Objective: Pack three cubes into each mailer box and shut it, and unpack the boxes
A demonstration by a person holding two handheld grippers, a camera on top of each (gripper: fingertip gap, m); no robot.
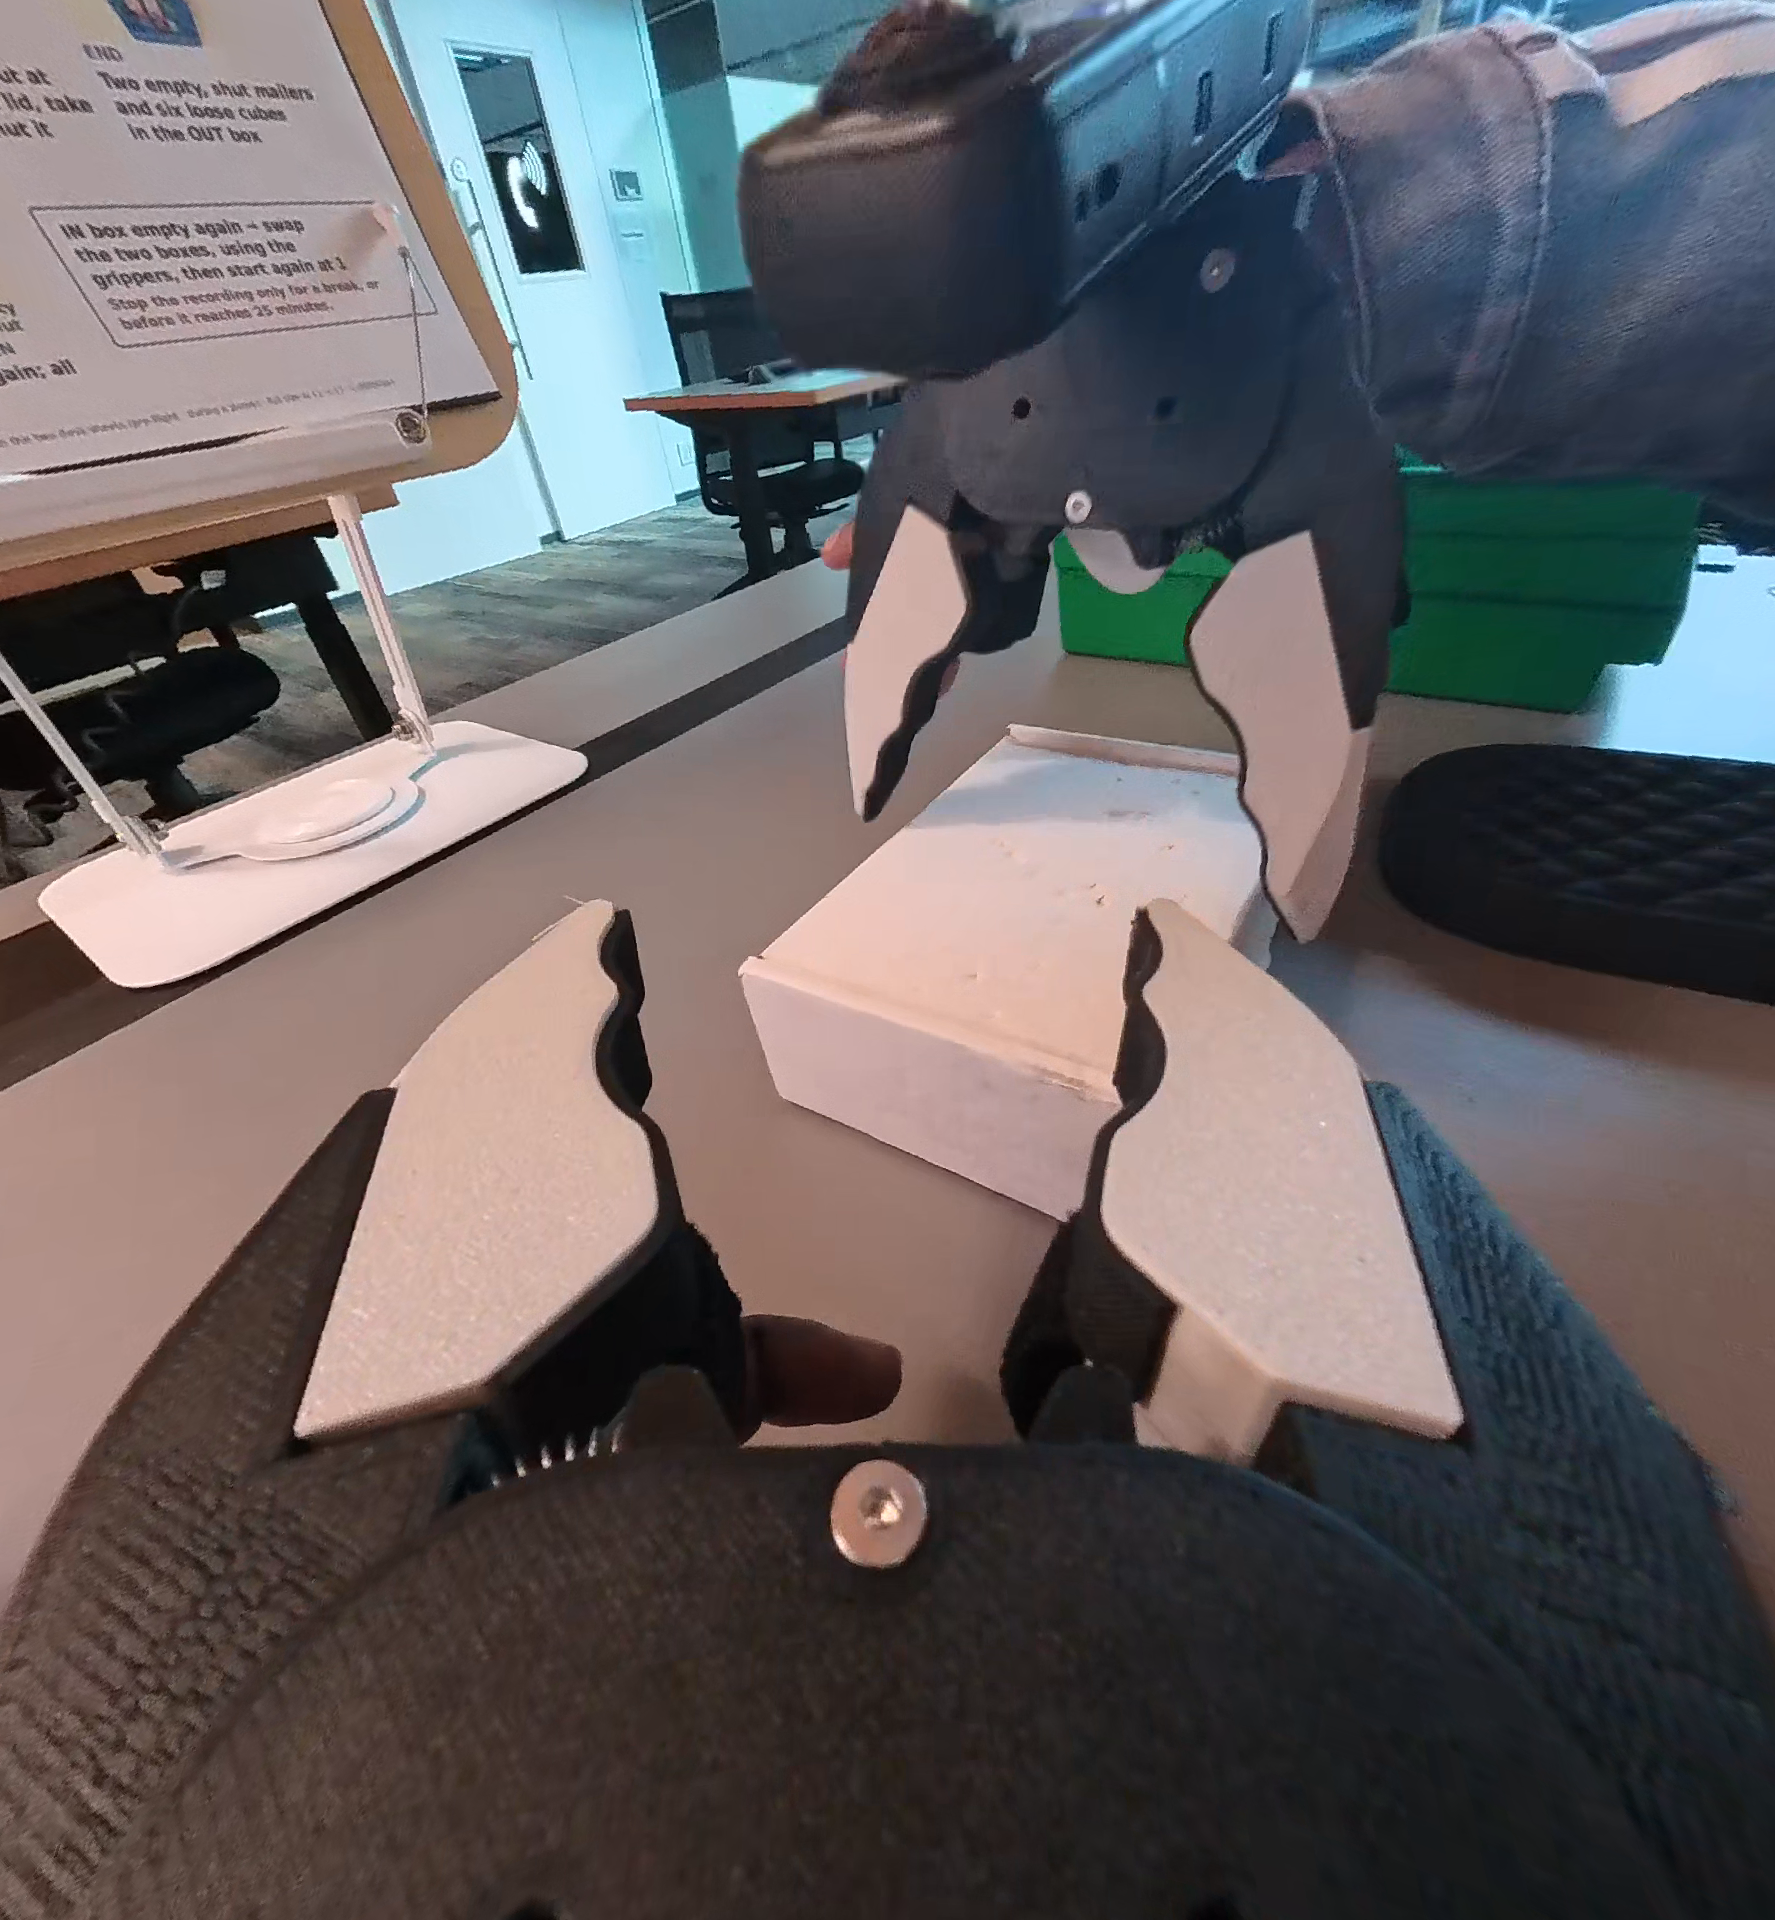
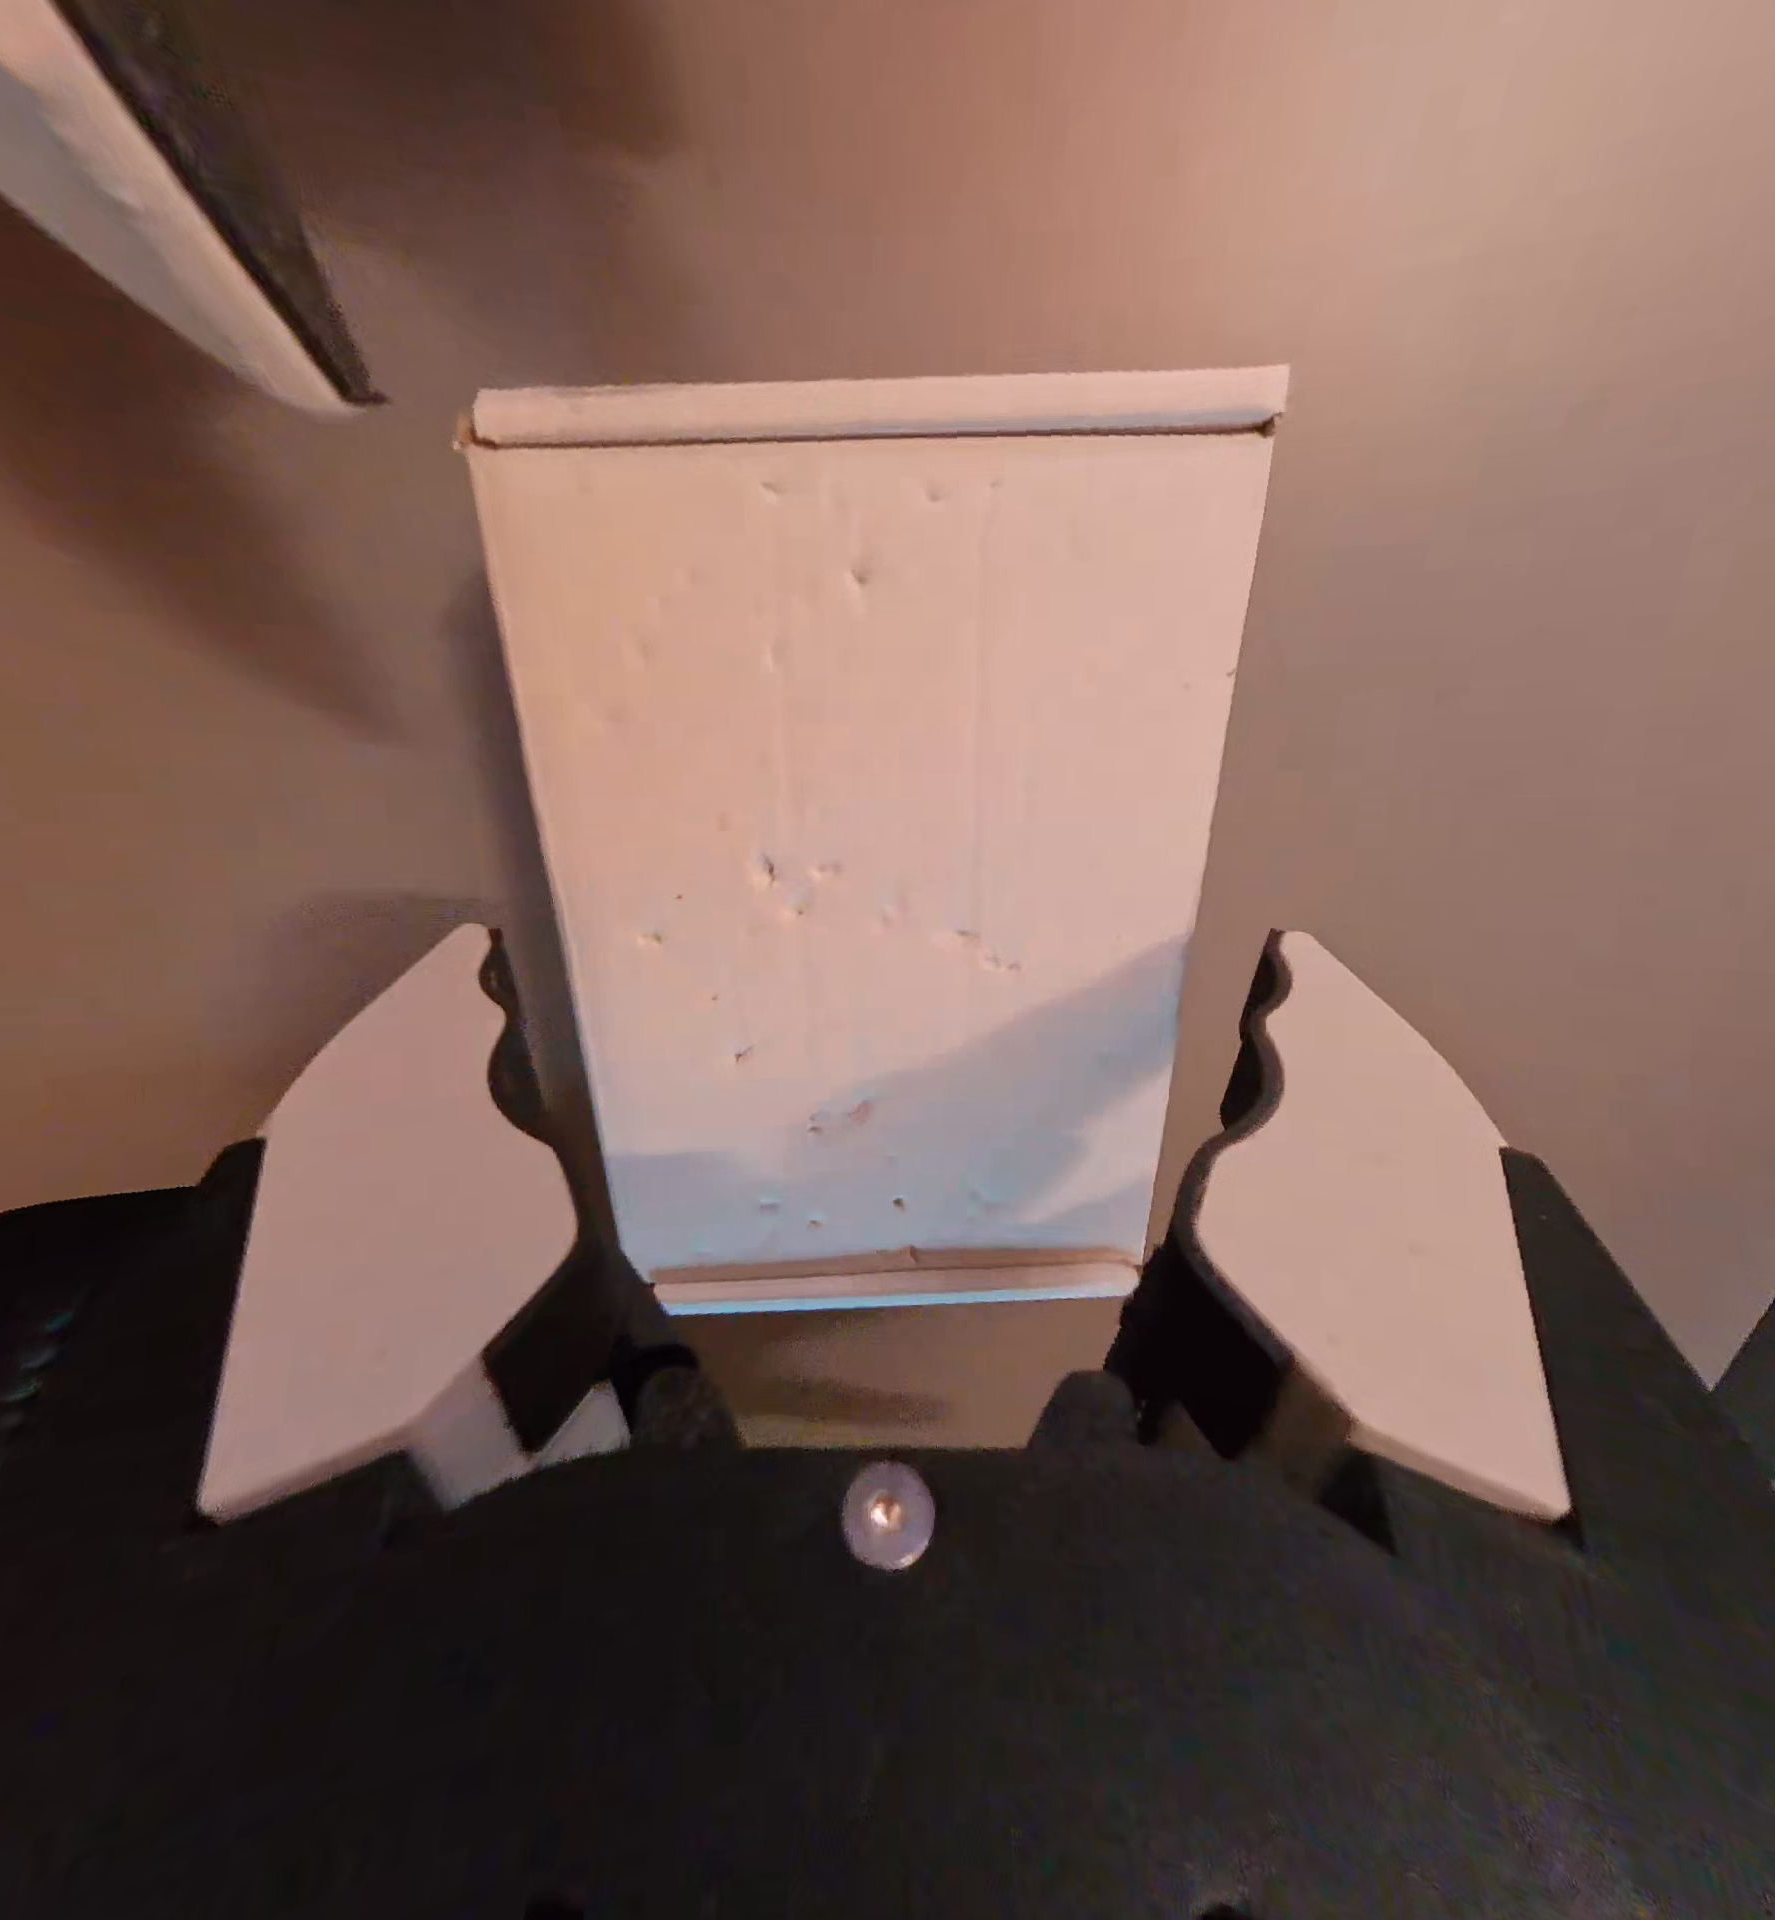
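Note:
A white mailer box (image 1: 976, 935) lies shut on the grey-brown table; it also shows from above in the right wrist view (image 2: 862, 675), its lid dented. My left gripper (image 1: 878, 920) is open and empty, low over the table at the box's near left corner. My right gripper (image 2: 883, 935) is open and points down over the box, one finger on each side of one end, with small gaps showing. It also shows in the left wrist view (image 1: 1080, 862), above the box's far end. No cubes are in view.
A green bin (image 1: 1527, 592) stands behind the box. A black textured mat (image 1: 1631, 862) lies to the right. A stand holding an instruction sheet (image 1: 187, 260) on a white base (image 1: 311, 831) stands at the left. A left gripper finger (image 2: 187, 208) shows at the right wrist view's top left.

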